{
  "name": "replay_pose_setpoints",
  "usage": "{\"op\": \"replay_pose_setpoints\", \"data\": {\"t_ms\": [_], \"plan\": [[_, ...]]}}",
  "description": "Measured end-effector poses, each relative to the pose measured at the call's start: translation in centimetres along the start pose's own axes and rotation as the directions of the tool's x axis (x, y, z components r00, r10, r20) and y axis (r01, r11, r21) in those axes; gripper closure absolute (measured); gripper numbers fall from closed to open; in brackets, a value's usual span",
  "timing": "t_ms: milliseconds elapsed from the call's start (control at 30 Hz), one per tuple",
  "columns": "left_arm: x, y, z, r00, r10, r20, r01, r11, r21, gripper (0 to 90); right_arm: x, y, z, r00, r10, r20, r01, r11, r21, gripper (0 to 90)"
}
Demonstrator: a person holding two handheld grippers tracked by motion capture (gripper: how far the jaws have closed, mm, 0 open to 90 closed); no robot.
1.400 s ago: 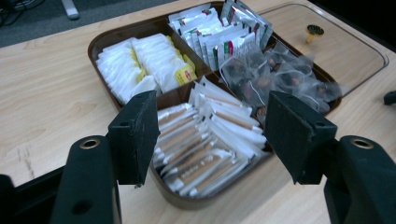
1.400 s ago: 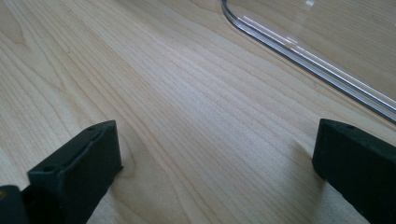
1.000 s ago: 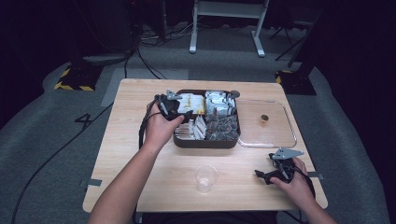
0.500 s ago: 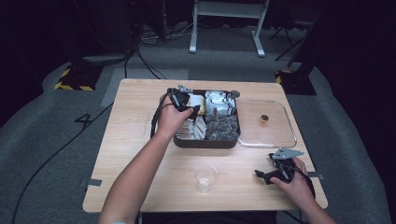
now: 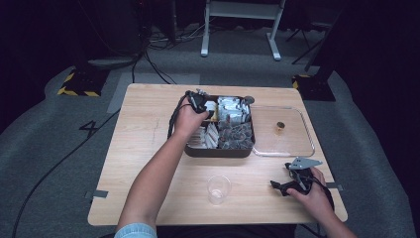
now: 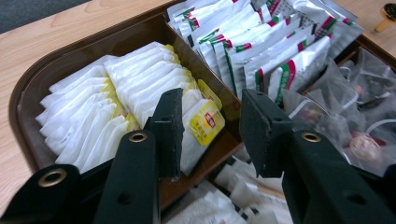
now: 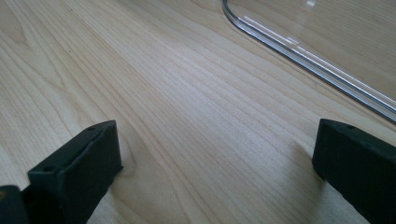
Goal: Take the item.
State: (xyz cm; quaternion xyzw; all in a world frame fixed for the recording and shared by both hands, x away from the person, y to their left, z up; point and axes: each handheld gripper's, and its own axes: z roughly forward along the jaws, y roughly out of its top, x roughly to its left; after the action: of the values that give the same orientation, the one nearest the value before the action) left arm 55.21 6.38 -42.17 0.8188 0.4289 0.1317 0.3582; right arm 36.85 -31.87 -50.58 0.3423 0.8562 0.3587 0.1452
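High view: the left tongs (image 5: 202,101) are seen held over the far left compartment of a brown divided tray (image 5: 218,151) on the wooden counter (image 5: 143,148). To the right of these tongs, silver sachets (image 5: 233,108) are packed in the neighbouring compartment, and beyond the tray a clear lid (image 5: 292,144) is laid flat. The right tongs (image 5: 282,186) are rested on the counter well apart from the tray, just nearer the person than the lid, with an empty clear cup (image 5: 218,188) to their left.

Left gripper view: the left tongs (image 6: 210,126) are shown partly open, with nothing gripped. Directly ahead, between the jaws, a tea bag with a yellow tag (image 6: 203,122) is stood at the near end of a row of white tea bags (image 6: 112,107); contact is not yet made. The brown divider wall is just beyond it.

Right gripper view: the right tongs (image 7: 217,161) are spread wide and empty above bare wood, with the lid's rim (image 7: 308,65) ahead and to the right.

The step in hand is judged to be the approach to pick one tea bag. The next move would call for the jaws to be lowered around the tagged bag alone and closed gently, so that neighbouring bags are not dragged out.
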Motion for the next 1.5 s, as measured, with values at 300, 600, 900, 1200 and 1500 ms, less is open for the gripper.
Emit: {"op": "replay_pose_setpoints", "data": {"t_ms": [300,600,900,1200,1500], "plan": [[1.2,0.1,1.9,0.9994,-0.034,0.000,0.034,0.9976,0.061,64.0,0.0,0.0,0.0,1.0000,0.001,0.000,-0.001,1.000,0.000,1.3],[1.0,0.2,3.2,0.9990,-0.044,0.004,0.043,0.9938,0.102,65.1,0.0,0.0,0.0,1.0000,0.000,0.000,0.000,1.000,0.000,1.3],[1.5,0.4,3.7,0.9978,-0.067,-0.004,0.067,0.9882,0.138,65.3,0.0,0.0,0.0,1.0000,-0.001,0.000,0.001,1.000,0.000,1.5],[1.5,0.6,4.3,0.9972,-0.071,-0.022,0.074,0.9786,0.192,64.0,0.0,0.0,0.0,1.0000,-0.001,0.000,0.001,1.000,0.000,1.5],[1.3,0.6,4.7,0.9981,-0.049,-0.037,0.056,0.9731,0.224,73.1,0.0,0.0,0.0,1.0000,-0.001,0.000,0.001,1.000,0.000,1.5]]}}
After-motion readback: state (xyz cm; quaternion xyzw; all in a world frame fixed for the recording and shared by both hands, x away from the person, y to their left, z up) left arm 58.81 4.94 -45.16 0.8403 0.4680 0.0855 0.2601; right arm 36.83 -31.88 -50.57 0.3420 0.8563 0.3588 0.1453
